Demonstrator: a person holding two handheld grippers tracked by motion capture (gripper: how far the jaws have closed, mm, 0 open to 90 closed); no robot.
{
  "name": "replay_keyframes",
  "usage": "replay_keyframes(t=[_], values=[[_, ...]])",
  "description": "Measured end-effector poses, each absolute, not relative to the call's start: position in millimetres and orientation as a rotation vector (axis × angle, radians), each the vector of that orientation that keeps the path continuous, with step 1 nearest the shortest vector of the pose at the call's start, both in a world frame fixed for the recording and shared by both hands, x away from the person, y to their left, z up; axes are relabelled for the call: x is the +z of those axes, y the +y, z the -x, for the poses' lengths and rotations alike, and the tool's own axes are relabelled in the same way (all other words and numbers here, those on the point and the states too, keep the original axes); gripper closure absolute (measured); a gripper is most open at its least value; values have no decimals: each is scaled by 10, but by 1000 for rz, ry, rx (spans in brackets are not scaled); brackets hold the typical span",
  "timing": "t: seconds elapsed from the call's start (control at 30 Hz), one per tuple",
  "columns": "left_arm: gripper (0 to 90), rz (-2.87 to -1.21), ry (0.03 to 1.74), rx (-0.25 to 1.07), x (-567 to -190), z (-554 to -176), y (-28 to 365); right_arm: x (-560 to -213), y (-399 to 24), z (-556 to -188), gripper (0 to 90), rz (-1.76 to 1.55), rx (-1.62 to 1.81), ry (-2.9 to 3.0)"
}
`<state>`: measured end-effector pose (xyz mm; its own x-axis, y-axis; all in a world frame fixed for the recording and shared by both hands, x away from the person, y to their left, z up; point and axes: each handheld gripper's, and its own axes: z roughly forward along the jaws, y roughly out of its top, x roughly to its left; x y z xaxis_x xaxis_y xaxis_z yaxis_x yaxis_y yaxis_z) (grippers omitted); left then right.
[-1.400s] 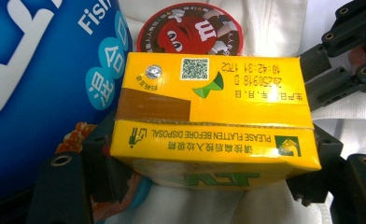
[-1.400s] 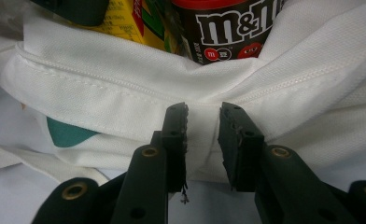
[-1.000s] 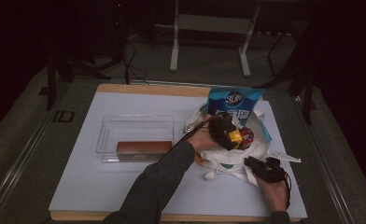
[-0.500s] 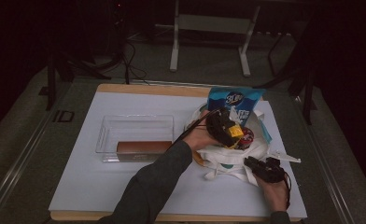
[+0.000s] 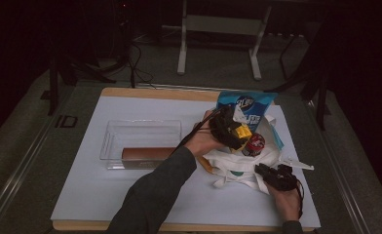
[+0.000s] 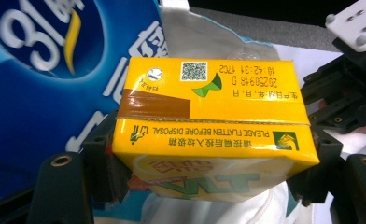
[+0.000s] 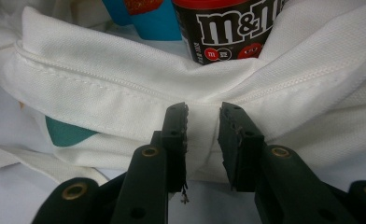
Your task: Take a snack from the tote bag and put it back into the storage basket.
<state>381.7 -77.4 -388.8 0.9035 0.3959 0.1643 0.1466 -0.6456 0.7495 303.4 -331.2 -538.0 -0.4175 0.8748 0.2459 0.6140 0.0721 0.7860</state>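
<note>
- High view: the white table board point(image 5: 130, 195) spans the centre of the scene; all working items lie toward its 3 o'clock side.
- The clear plastic tray point(image 5: 112, 141) sits at 9 o'clock of the bag, well apart from it, with a brown bar point(image 5: 143, 154) lying along its near wall.
- The white cloth bag point(image 5: 238, 163) lies slumped on the board. A blue snack packet point(image 5: 247, 105) stands at its 12 o'clock edge, and a dark M&M's can point(image 5: 255, 144) rests in its opening.
- The left gripper point(image 5: 226, 129) is above the bag mouth. Left gripper view: its jaws clamp a yellow drink carton point(image 6: 209, 116) by the two short ends, with the blue packet behind it at 10 o'clock.
- The right gripper point(image 5: 272, 175) sits at 5 o'clock of the bag, on the board. Right gripper view: its jaws stand narrowly apart and pinch a fold of the bag's hemmed rim point(image 7: 202, 116) between the pads, directly below the can point(image 7: 228, 28) at 12 o'clock.
</note>
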Motion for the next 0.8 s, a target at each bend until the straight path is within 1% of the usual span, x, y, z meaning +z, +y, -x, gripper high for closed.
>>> replay_keyframes(t=[0.53, 0.8], values=[[279, -2239, 437, 437, -3685, -3748, -482, -5380, -3311, -3032, 721, -1489, 1266, 2063], [279, -2189, 485, 453, -3547, -3731, -220, -5380, -3310, -3032, 721, -1490, 1266, 2061]])
